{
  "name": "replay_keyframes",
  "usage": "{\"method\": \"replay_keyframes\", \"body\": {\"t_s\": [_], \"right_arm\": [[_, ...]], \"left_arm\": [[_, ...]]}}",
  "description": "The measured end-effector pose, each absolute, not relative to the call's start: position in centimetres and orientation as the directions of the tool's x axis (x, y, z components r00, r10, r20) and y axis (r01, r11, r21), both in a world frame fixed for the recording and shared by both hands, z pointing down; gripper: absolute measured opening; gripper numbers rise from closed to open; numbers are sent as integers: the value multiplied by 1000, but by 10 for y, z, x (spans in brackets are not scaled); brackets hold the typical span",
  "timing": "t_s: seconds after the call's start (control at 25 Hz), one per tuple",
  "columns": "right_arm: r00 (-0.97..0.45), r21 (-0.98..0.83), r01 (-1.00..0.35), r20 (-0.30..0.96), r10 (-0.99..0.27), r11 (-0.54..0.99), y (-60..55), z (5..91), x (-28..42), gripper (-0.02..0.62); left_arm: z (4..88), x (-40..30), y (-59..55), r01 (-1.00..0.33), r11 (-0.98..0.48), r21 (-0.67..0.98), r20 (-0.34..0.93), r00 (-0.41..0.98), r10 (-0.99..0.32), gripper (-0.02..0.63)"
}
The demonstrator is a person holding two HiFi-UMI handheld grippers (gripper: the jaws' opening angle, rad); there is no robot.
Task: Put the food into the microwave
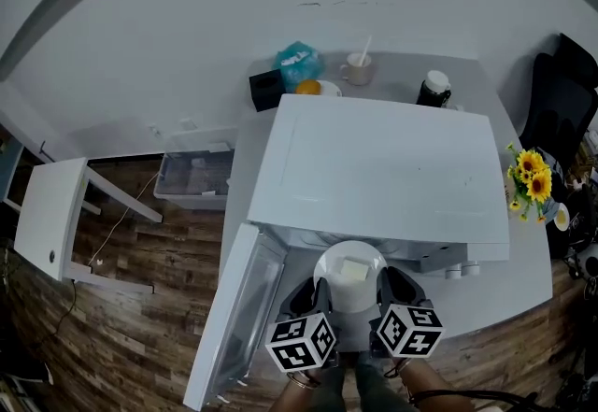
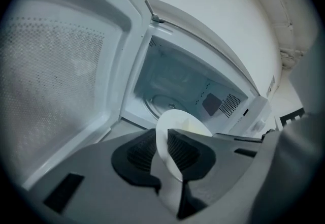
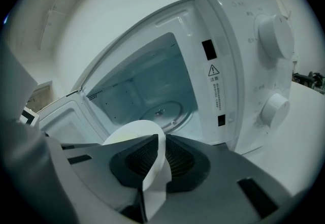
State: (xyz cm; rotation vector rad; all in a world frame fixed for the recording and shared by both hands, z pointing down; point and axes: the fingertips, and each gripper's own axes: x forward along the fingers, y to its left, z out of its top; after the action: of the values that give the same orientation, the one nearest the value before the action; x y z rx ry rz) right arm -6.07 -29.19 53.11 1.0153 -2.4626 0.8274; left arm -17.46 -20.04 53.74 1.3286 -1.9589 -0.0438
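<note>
the round white plate (image 1: 348,256) hangs just in front of the open cavity of the white box-shaped microwave oven (image 1: 378,167), carried by both tools. on it lies a pale yellow square block of food (image 1: 354,270).

the left gripper (image 1: 320,291) is clamped on the plate's left rim; its 2 ribbed black pads (image 2: 139,153) press on the rim from either side. the right gripper (image 1: 386,289) is clamped on the right rim in the same way.

beyond the plate, the round glass turntable (image 3: 165,111) lies on the cavity floor. the white hinged door (image 1: 238,307) stands swung out to the left, close beside the left gripper. the control panel with 2 white round knobs (image 3: 277,35) stands just right of the right gripper.

the oven rests on a pale grey table (image 1: 523,261). behind the oven, well apart from the plate, stand:
- a black box (image 1: 266,89)
- a teal crumpled bag (image 1: 299,60)
- an orange fruit (image 1: 308,86)
- a white mug (image 1: 355,71) with a utensil in it
- a black flask with a white top (image 1: 434,88)

a bunch of yellow sunflowers (image 1: 533,175) stands at the table's right edge. on the wood-pattern floor (image 1: 121,335) to the left stand a clear plastic bin (image 1: 194,177) and a white stool (image 1: 51,219).
</note>
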Motion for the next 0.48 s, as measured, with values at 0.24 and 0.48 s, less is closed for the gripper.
{"method": "replay_keyframes", "body": {"t_s": [0.24,0.48], "right_arm": [[-684,-390,-727,476,-553,564,-309,532,-76,57],[-677,-394,-736,443,-587,551,-321,530,-87,55]], "left_arm": [[540,-192,-218,-790,461,403,538,-203,-818,74],[541,-205,-232,-794,458,400,513,-220,-830,74]]}}
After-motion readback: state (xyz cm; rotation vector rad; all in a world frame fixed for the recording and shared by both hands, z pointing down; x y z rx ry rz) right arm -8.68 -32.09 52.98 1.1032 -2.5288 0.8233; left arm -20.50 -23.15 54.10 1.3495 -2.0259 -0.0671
